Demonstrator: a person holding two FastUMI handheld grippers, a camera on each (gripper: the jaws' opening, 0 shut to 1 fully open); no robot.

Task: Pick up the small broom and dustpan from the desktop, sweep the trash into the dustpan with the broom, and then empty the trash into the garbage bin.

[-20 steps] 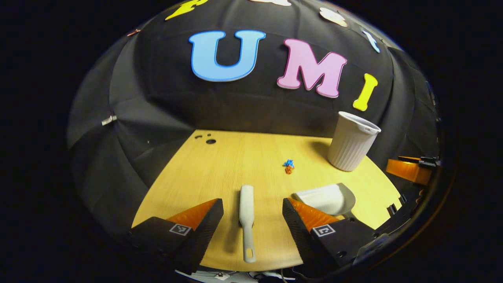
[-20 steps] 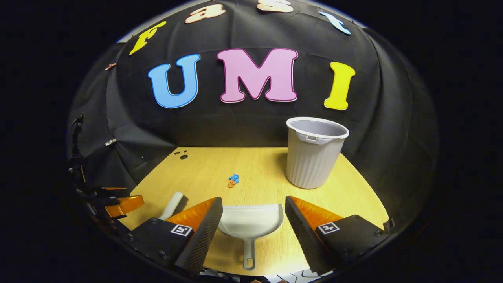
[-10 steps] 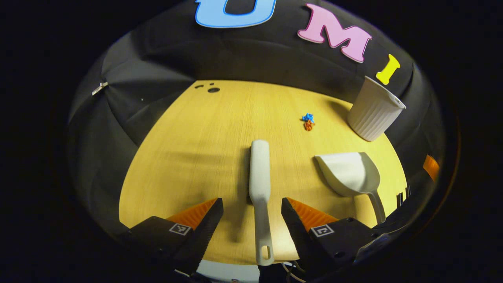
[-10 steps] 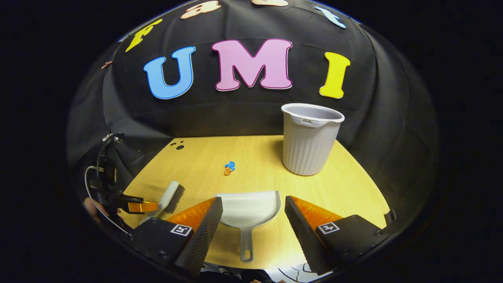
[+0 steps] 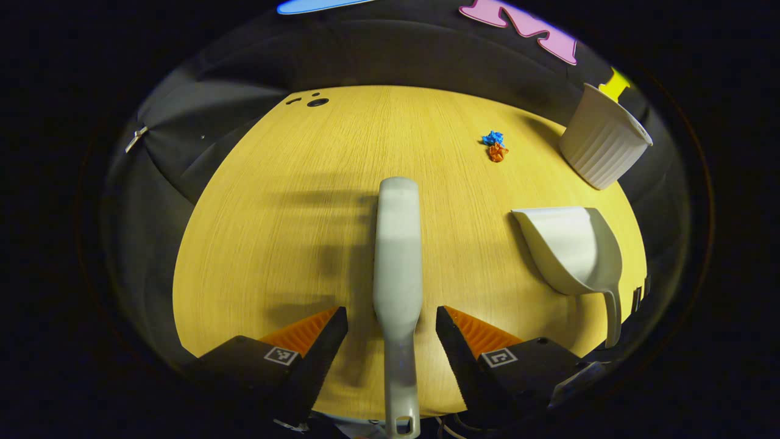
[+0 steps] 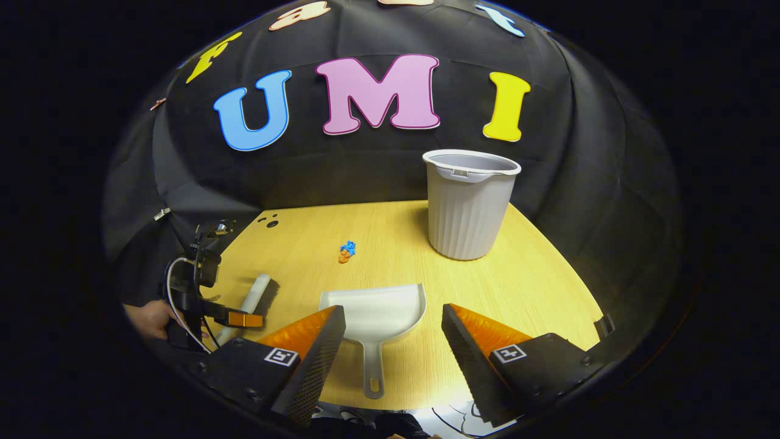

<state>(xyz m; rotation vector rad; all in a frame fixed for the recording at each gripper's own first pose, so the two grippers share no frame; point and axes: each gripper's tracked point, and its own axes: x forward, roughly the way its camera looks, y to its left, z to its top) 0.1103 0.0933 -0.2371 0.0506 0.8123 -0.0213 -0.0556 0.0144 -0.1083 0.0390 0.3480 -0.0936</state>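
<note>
We held the left hand-held gripper (image 5: pixel 391 320) wide open astride the smooth plastic broom (image 5: pixel 397 256) handle, gripping nothing; the right hand-held gripper (image 6: pixel 393 320) gaped over the scoop-shaped dustpan (image 6: pixel 375 317) on the wood-grain bench (image 6: pixel 518 286), crumpled trash (image 6: pixel 346 251) and ribbed bin (image 6: pixel 468 204) farther off.

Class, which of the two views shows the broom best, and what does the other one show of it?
The left gripper view: the broom lies full length on the table, its handle between the open left gripper. The right gripper view shows it small and far left, partly hidden behind that gripper.
</note>
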